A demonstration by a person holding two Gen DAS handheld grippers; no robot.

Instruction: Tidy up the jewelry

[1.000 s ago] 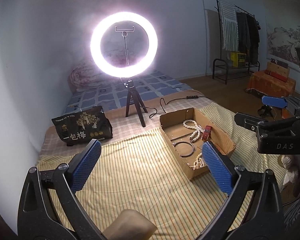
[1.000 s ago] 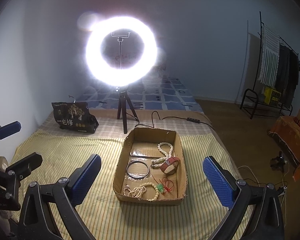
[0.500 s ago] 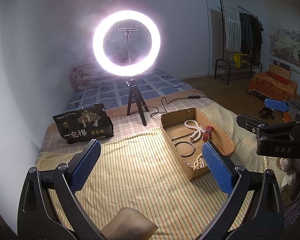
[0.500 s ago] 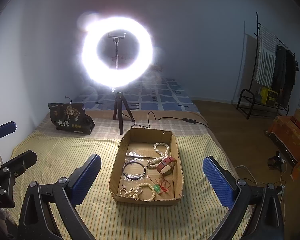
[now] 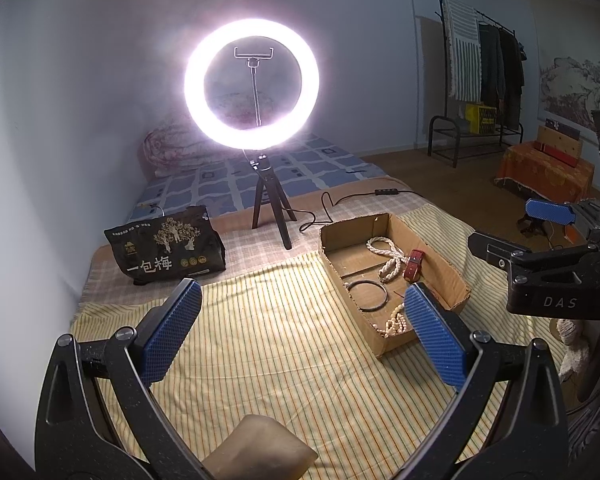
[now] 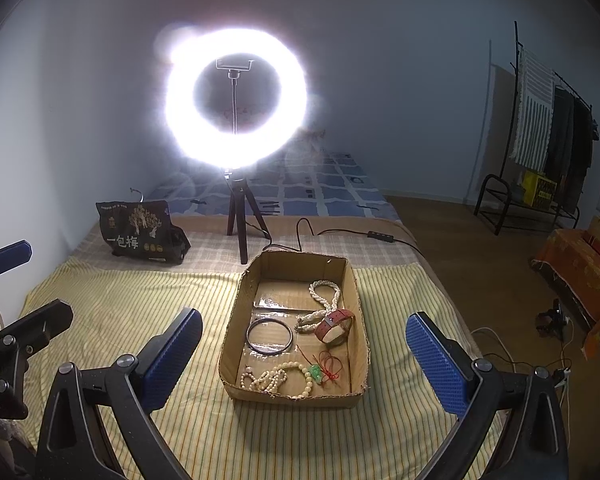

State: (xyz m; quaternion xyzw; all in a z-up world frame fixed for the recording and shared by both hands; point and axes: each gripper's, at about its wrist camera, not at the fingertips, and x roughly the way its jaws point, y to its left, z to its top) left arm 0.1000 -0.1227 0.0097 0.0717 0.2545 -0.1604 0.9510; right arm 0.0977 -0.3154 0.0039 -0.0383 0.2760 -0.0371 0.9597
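Right hand-held gripper (image 6: 304,354) spread wide; cardboard box (image 6: 236,330) between fingers, ahead.

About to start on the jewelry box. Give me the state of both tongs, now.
Left tongs: open, holding nothing, above the striped cloth.
Right tongs: open, holding nothing, facing the cardboard box.

Yellow-striped bedcover (image 6: 148,300), brown cardboard box (image 6: 360,300)
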